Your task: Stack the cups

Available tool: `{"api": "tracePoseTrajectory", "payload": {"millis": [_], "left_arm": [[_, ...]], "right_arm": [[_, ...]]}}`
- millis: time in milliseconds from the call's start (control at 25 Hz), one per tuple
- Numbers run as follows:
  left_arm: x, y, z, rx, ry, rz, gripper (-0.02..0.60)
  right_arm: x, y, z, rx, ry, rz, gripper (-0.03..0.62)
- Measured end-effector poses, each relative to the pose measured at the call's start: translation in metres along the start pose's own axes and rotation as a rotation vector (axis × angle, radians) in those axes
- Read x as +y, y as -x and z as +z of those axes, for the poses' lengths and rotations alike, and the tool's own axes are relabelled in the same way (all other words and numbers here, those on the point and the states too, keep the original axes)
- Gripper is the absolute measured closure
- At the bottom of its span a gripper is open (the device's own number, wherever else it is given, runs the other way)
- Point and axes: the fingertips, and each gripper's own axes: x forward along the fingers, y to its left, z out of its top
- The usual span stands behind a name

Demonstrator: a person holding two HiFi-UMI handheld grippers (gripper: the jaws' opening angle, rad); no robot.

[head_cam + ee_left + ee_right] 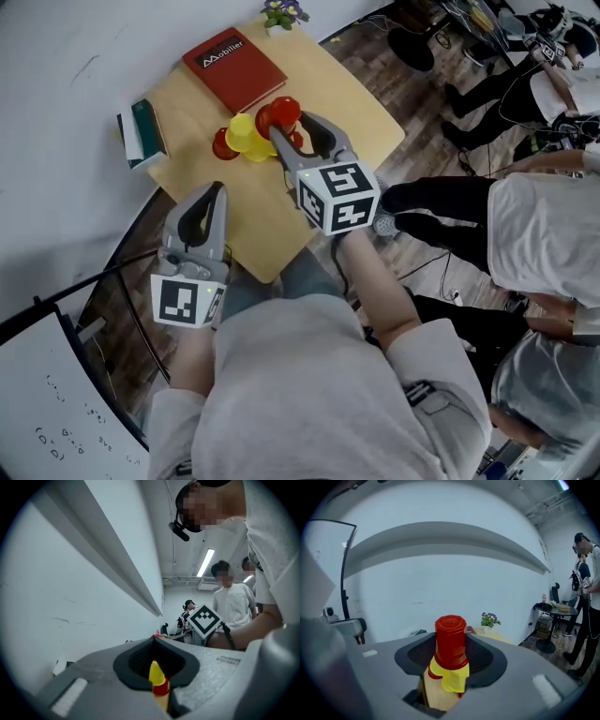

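Note:
On the wooden table (361,108) stand a yellow cup (246,134) and, touching its left side, a red cup (223,145), both upside down. My right gripper (302,134) is shut on another red cup (284,114), also upside down, held just above and right of the yellow one. In the right gripper view this red cup (451,641) fills the gap between the jaws, with yellow cups (452,677) on the table below it. My left gripper (214,194) hangs shut and empty over the table's near left edge. Through its jaws I glimpse a yellow cup (155,673).
A red book (234,67) lies at the table's far side, a green-and-white book (143,131) at its left edge, and a small potted plant (281,14) at the far corner. People (525,225) stand close on the right. A white wall runs along the left.

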Motion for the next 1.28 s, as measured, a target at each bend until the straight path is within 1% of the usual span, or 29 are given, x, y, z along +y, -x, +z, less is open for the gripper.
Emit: {"api": "tracePoseTrajectory", "payload": {"millis": [200,440,760,1040,1280], "left_arm": [[0.012,0.022,-0.001,0.004,0.001,0.033,0.578],[0.027,0.036,-0.003,0.005,0.004,0.06,0.578],[0.03,0.04,-0.004,0.002,0.005,0.053,0.578],[0.033,0.043,-0.002,0.004,0.002,0.045,0.578],[0.035,0.045,-0.001,-0.002,-0.002,0.029,0.578]], "right_arm": [[0.016,-0.019,-0.008,0.043,0.005,-0.003,0.395],[0.018,-0.03,-0.014,0.074,0.004,-0.024,0.393],[0.017,-0.035,-0.021,0.1,0.014,-0.049,0.391],[0.016,-0.037,-0.022,0.082,-0.001,-0.063,0.39],[0.019,-0.036,-0.019,0.05,0.015,-0.067,0.373]]}}
